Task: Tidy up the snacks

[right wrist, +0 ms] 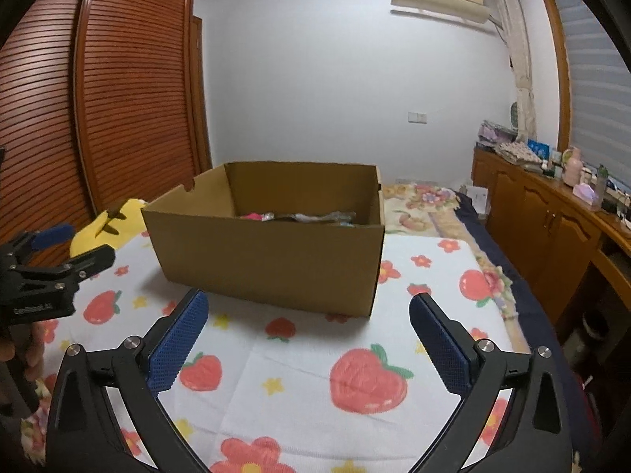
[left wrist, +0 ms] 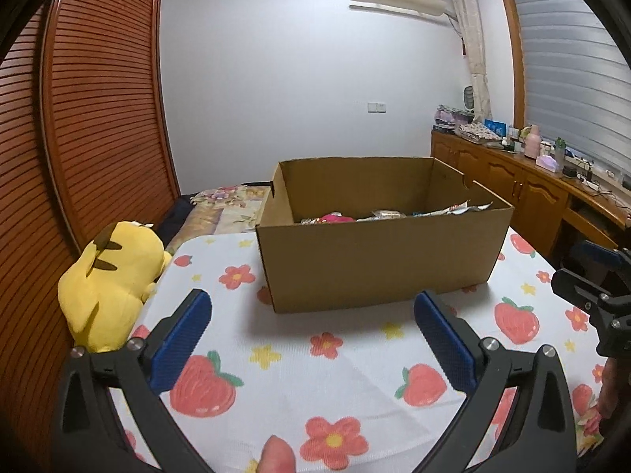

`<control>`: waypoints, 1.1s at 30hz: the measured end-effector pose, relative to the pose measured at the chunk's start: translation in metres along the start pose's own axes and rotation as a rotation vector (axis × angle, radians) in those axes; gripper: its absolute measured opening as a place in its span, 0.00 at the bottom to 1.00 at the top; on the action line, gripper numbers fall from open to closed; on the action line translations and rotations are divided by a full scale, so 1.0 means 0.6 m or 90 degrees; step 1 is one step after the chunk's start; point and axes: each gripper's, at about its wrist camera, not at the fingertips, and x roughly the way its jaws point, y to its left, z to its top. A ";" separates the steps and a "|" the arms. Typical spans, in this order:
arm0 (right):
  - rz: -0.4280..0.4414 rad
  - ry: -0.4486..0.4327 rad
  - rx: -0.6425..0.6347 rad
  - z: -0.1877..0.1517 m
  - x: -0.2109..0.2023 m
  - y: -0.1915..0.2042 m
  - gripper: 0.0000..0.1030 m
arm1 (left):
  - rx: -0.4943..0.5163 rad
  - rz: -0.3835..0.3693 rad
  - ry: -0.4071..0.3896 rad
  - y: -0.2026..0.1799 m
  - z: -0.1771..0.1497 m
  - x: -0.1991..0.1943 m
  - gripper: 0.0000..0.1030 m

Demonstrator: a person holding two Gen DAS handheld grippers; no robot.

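brown open-topped cardboard box (left wrist: 378, 252) holds crinkly snack packets (left wrist: 394, 215); both tongs (left wrist: 311, 331) (right wrist: 307, 331) gape wide, empty.

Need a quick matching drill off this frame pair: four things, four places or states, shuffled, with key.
Things:
1. cardboard box
2. snack packets
3. yellow plush toy
4. left claw

Places or states:
A. lying at the cloth's left edge, by the slatted wooden doors
B. open, nothing between the pads
C. inside the box, only their tops showing
D. standing on the strawberry-print cloth, top open

Pairs: 1-D, 2-C, 3-A, 4-B
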 end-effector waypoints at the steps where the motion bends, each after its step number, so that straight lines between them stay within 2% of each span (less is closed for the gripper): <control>1: 0.001 0.000 0.002 -0.003 -0.001 0.000 1.00 | -0.001 0.002 -0.003 0.002 -0.004 -0.003 1.00; 11: -0.018 -0.014 0.010 -0.026 -0.022 -0.002 1.00 | -0.011 0.007 0.011 0.005 -0.040 -0.014 1.00; 33: -0.038 -0.018 0.010 -0.031 -0.022 0.001 1.00 | -0.003 0.009 0.006 0.010 -0.037 -0.021 1.00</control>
